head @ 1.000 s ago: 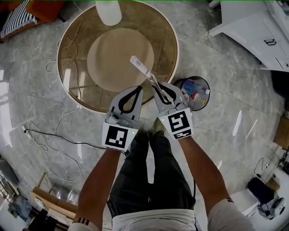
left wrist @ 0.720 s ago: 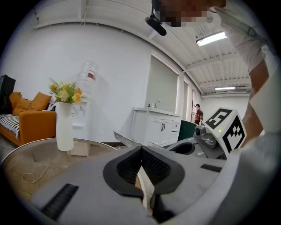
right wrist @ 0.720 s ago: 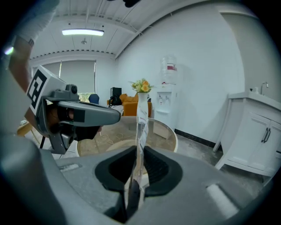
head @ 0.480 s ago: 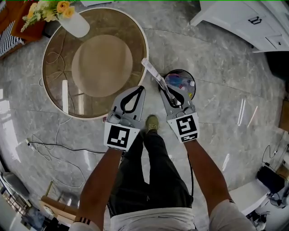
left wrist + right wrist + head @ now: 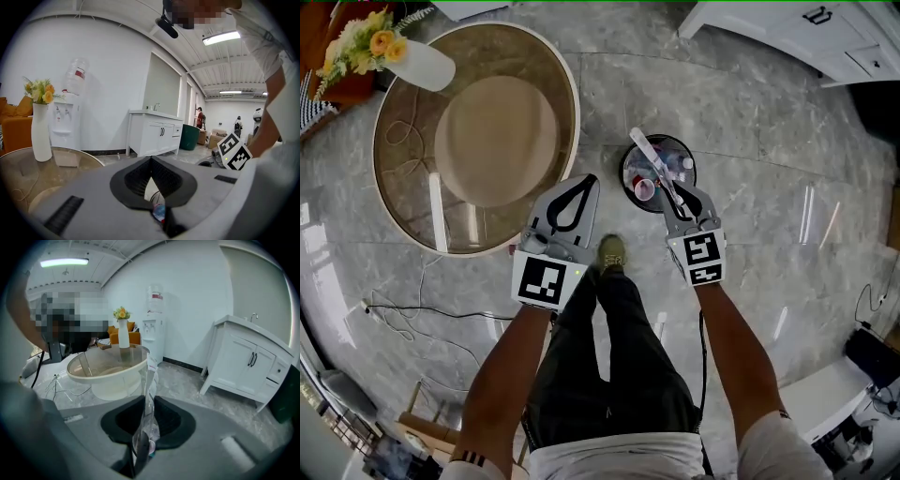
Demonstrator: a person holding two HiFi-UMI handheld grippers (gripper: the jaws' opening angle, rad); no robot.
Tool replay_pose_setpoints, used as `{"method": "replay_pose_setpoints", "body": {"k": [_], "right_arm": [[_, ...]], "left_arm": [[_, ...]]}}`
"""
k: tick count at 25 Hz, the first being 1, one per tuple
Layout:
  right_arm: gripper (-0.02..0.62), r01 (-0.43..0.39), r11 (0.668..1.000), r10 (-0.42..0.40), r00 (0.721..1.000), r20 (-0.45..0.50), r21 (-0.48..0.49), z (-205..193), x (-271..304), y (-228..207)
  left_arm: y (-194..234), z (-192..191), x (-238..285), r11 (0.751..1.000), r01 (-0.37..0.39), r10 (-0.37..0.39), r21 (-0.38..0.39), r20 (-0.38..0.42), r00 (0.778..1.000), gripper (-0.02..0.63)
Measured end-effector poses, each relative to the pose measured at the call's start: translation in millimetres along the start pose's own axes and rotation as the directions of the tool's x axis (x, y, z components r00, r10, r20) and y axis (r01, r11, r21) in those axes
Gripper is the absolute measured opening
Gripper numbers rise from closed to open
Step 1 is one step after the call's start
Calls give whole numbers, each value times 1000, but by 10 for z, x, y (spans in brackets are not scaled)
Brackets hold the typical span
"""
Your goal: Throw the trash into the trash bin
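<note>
Carried the wrapper [image 5: 648,153] off the round glass table [image 5: 403,187] since a second ago and out over the trash bin [image 5: 625,178]. Gripped that long clear strip in the right gripper [image 5: 664,190], pads pinching its lower end, jaws just easing apart with the wrapper between them. Poked the free end up and away across the bin's mouth, above the litter [image 5: 645,187] already inside. Held the left gripper [image 5: 589,178] pressed together, nothing in it, just beside the table's edge over marble floor [image 5: 750,122]. Left the vase [image 5: 417,66] of yellow flowers standing at the table's far rim.
</note>
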State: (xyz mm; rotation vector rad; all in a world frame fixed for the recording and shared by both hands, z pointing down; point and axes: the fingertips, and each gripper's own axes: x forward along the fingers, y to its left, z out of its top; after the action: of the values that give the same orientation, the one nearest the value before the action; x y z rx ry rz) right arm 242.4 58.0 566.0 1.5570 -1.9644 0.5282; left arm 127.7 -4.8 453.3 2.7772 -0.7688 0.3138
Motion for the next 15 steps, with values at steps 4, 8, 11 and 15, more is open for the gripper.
{"method": "replay_pose_setpoints", "body": {"k": [4,8,11,15], "right_arm": [[64,16,1000,-16,998,-54,5,-264,23,-148],[67,29,1000,-28,992,-120,9,-518,41,-289],[75,31,1000,-29,984,-177,8,-688,73,-335],[91,26,1000,-23,970,-243,8,-862,106,-418]], "left_arm": [[-99,-74,149,1000,23,-23,-1,-14,1000,0],[-190,-81,310,999,41,-41,2,-19,999,0],[-213,-49,400,999,51,-51,5,-18,999,0],[-249,-15,506,998,59,-59,12,-27,998,0]]}}
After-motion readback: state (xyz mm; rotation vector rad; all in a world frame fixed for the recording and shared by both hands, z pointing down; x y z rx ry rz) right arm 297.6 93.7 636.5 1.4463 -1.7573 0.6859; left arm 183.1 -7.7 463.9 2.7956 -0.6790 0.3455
